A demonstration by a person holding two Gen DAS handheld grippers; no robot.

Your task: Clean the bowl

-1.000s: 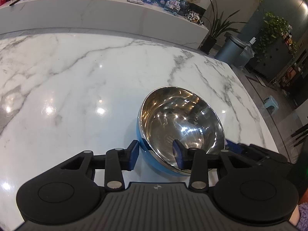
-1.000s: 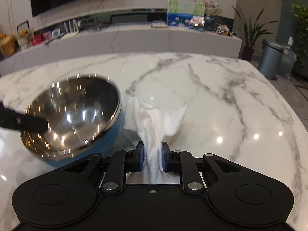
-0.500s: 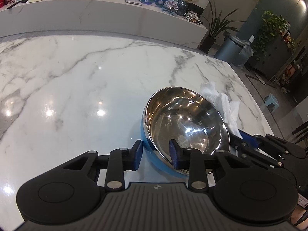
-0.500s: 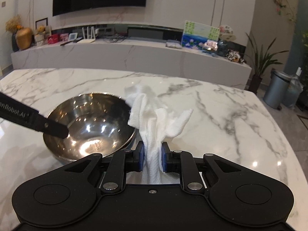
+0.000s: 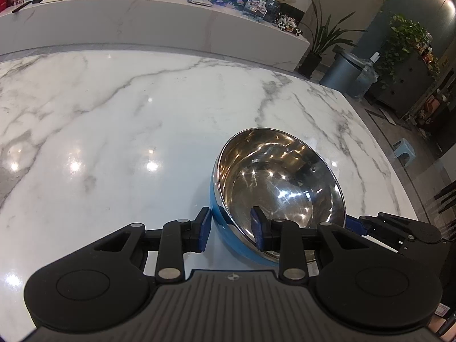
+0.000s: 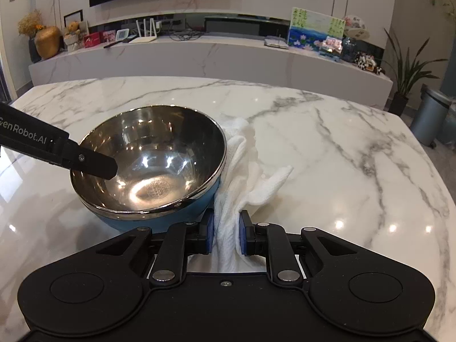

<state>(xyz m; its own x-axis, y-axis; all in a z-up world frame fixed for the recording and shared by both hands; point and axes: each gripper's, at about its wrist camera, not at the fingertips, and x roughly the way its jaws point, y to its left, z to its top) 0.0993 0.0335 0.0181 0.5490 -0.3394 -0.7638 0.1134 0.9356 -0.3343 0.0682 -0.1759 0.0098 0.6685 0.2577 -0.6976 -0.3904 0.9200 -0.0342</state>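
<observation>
Open marble tabletop (image 5: 119, 119) left of and beyond the steel bowl (image 5: 280, 188); open again to the right of the white cloth (image 6: 242, 171). Bowl's near-left rim straddled by the left gripper (image 5: 230, 226), one finger inside. Right flank blocked by cloth bunched against the wall, pinched in the right gripper (image 6: 225, 235).

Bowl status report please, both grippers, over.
Left gripper jaws straddle bowl rim, one inside, one outside. Right gripper shut on white cloth, beside bowl's outer wall. Bowl tilted on marble table. Nothing in the way.
</observation>
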